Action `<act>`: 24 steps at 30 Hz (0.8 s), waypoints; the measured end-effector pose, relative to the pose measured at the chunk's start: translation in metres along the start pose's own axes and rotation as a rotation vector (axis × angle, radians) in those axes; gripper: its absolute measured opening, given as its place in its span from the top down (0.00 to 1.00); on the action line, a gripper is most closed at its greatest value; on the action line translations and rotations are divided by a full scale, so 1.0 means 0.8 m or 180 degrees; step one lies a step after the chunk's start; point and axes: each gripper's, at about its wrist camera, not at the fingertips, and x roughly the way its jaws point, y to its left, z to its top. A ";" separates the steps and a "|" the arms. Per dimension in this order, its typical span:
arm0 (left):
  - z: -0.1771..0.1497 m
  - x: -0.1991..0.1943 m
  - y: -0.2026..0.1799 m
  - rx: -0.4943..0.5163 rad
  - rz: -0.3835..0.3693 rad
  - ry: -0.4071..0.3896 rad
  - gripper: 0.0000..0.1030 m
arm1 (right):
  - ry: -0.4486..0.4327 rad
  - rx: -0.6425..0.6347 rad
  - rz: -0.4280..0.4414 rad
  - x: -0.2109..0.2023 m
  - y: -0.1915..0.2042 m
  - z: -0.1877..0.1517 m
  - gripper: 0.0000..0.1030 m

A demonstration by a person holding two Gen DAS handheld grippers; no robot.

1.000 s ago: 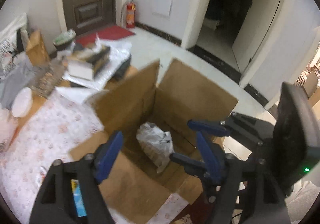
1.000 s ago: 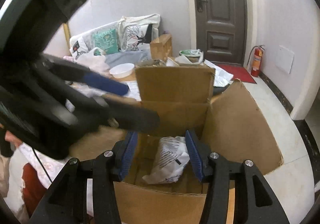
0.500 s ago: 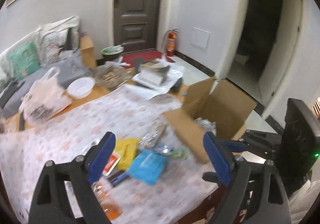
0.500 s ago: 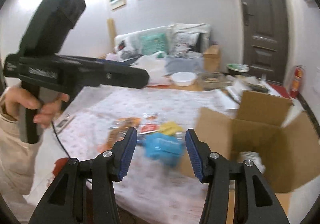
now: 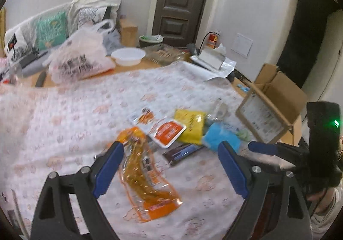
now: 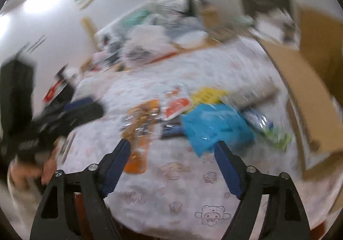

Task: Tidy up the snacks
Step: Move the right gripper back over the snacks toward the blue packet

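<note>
Both the left hand-held gripper [image 5: 170, 159] and the right hand-held gripper [image 6: 172, 157] hang apart and empty above the surface [image 5: 70, 115]. The orange packet [image 5: 145, 177] lies nearest; best pinched by an edge, then carried to the cardboard box [image 5: 278, 100]. No print is legible.

Your right wrist view is smeared with motion blur, so the blue packet [image 6: 214, 126] print is unreadable. The cardboard box [image 6: 317, 89] runs off the right edge, and its inside is hidden from both cameras.
</note>
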 end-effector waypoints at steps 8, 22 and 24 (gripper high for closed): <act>-0.008 0.030 0.029 -0.0089 -0.0149 0.0023 0.15 | 0.0005 0.0777 -0.0472 0.046 -0.045 0.018 0.24; -0.009 0.058 0.047 -0.0205 -0.0405 0.0040 0.15 | -0.0214 0.0729 -0.1055 0.076 -0.039 0.037 0.17; -0.012 0.061 0.046 -0.0219 -0.0410 0.0065 0.15 | -0.0264 0.0601 -0.1100 0.075 -0.036 0.033 0.19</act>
